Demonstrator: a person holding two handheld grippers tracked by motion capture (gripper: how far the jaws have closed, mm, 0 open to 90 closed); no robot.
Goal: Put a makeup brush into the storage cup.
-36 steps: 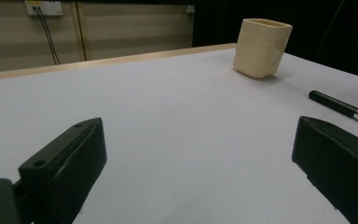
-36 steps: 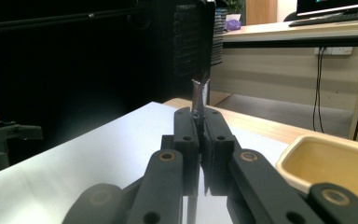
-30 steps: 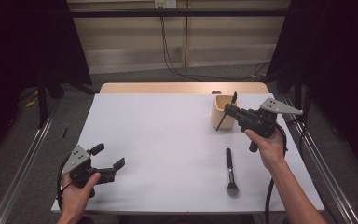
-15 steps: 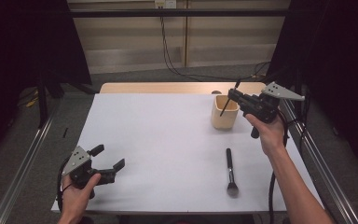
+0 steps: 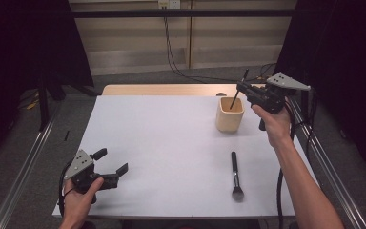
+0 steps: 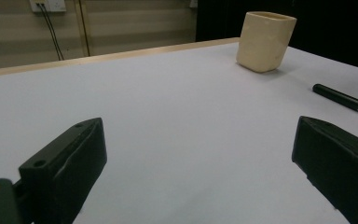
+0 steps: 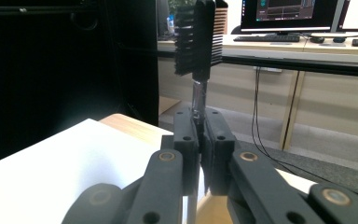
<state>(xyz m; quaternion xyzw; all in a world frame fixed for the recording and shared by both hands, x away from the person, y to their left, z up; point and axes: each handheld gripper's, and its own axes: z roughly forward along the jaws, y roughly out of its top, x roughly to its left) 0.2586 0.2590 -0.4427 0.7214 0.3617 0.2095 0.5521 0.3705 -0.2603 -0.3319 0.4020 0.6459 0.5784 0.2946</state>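
Note:
My right gripper (image 5: 242, 88) hovers at the far right, above a cream cup (image 5: 229, 114), and is shut on a thin black brush (image 5: 235, 98). The brush's lower end hangs over the cup's opening. In the right gripper view the jaws (image 7: 201, 121) clamp the brush's stem, and its comb-like black head (image 7: 196, 37) stands upright above them. My left gripper (image 5: 111, 161) rests open near the table's front left corner with nothing between its jaws. In the left gripper view it (image 6: 198, 135) faces the cup (image 6: 265, 41).
A black makeup brush (image 5: 235, 174) lies on the white table (image 5: 162, 133) in front of the cup, bristles toward the person; its handle (image 6: 345, 99) shows at the right in the left gripper view. Metal rails run along both table sides. Cables hang at the back wall.
The right hand has risen and moved farther back, carrying the thin brush from the cup's front side to above its opening. The left gripper has stayed put.

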